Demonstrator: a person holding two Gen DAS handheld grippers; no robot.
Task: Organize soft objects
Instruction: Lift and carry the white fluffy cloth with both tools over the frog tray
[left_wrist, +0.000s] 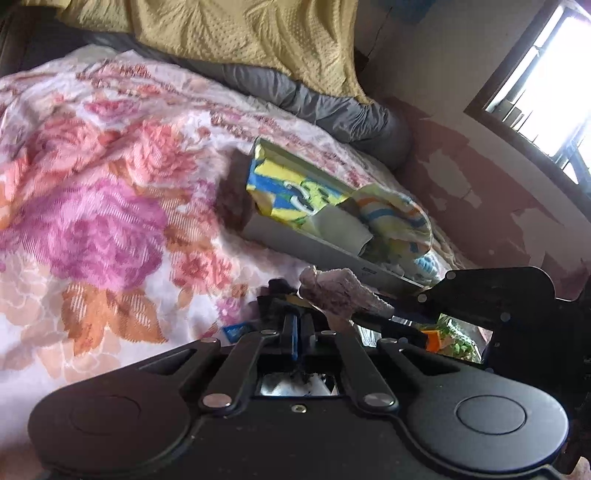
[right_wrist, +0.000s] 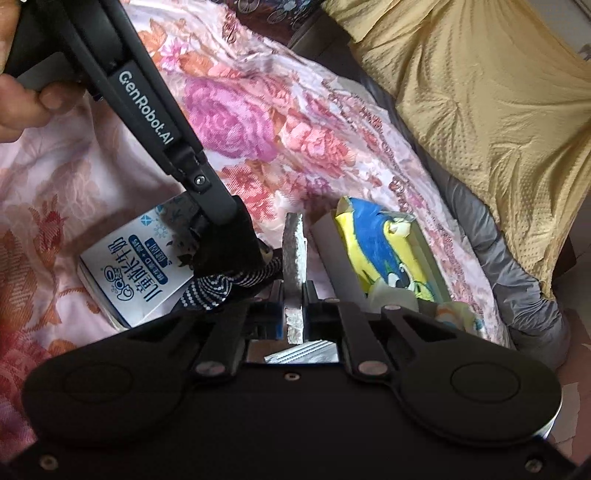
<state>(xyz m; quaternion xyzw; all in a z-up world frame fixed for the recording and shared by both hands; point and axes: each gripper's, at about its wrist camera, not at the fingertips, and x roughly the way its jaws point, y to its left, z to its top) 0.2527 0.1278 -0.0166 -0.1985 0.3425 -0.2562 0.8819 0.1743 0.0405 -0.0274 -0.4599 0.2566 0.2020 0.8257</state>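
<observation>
Bed: floral bedspread (left_wrist: 110, 192), grey box (right_wrist: 373, 258) of cloths.
Left gripper (left_wrist: 295, 325): jaws clamped on striped cloth (right_wrist: 210, 291).
Right gripper (right_wrist: 293, 306): jaws clamped on grey towel (right_wrist: 294, 254).

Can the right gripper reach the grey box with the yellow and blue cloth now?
Probably yes. The grey box lies just ahead and nothing stands between, but the right gripper is already shut on a pale fuzzy cloth.
</observation>
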